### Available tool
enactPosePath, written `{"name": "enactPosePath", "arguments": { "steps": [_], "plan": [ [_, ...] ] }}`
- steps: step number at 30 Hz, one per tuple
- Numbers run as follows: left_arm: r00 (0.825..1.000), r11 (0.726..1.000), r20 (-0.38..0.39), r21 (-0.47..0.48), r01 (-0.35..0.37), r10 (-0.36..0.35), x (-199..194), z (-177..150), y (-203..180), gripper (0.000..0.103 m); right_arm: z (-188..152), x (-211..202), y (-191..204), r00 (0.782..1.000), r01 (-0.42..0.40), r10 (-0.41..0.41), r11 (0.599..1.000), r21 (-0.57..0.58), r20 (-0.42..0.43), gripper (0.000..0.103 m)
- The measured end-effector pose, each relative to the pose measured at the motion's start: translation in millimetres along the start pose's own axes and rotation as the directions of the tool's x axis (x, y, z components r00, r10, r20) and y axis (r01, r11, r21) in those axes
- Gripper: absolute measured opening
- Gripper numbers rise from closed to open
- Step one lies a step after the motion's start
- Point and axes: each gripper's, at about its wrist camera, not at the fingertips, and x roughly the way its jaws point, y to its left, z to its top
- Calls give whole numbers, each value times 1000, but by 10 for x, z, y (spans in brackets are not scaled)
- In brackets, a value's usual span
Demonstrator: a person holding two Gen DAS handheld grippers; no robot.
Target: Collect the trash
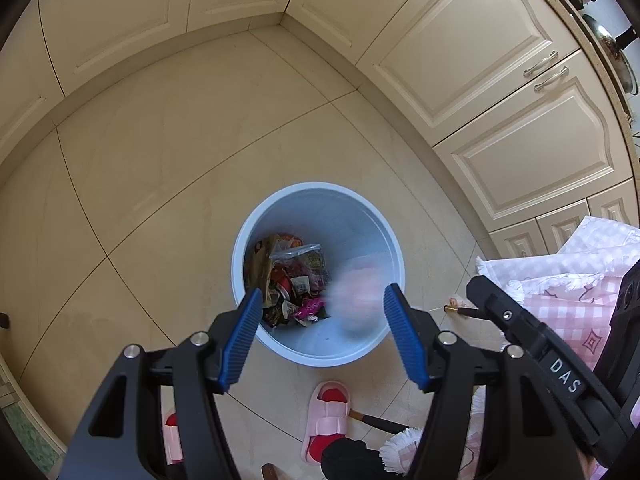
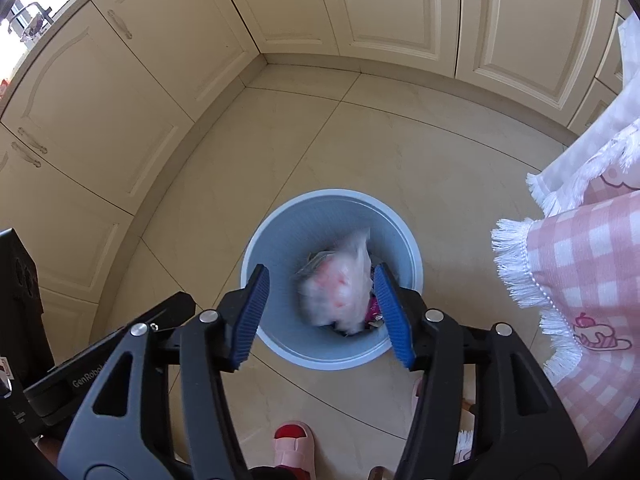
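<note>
Your left gripper (image 1: 323, 308) and right gripper (image 2: 321, 286) both hang above the bin (image 1: 256, 224) on the floor (image 1: 160, 160), jaws apart and gripping nothing. A blurred pink-and-white bag (image 2: 340, 284) shows between your right jaws, free of both pads, over the bin's mouth. Wrappers (image 1: 288, 272) lie inside the bin.

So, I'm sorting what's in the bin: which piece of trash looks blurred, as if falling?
The pale pink-white plastic bag, smeared above the bin; the wrappers beneath lie sharp.
</note>
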Motion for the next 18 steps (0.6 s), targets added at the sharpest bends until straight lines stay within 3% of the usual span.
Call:
{"name": "enactPosePath", "arguments": {
  "steps": [5, 8, 13, 16, 18],
  "plan": [
    [998, 999, 47, 27, -34, 33, -163, -26, -54, 62, -17, -219, 43, 1000, 11, -10, 1000, -28, 23, 54],
    [990, 990, 106, 88, -107, 98, -367, -128, -173, 62, -46, -431, 107, 998, 42, -39, 997, -63, 50, 54],
    [978, 986, 177, 102, -131, 112, -809, -351, -260, 66, -184, -1089, 255, 983, 115, -90, 981, -159, 157, 59],
    [958, 977, 243, 110, -185, 154, -1164, -518, -392, 68, -293, -1526, 298, 972, 127, -85, 974, -187, 218, 62],
    [953, 975, 267, 130, -180, 140, -1387, -664, -512, 71, -389, -1852, 304, 963, 133, -79, 971, -198, 259, 63]
  ]
}}
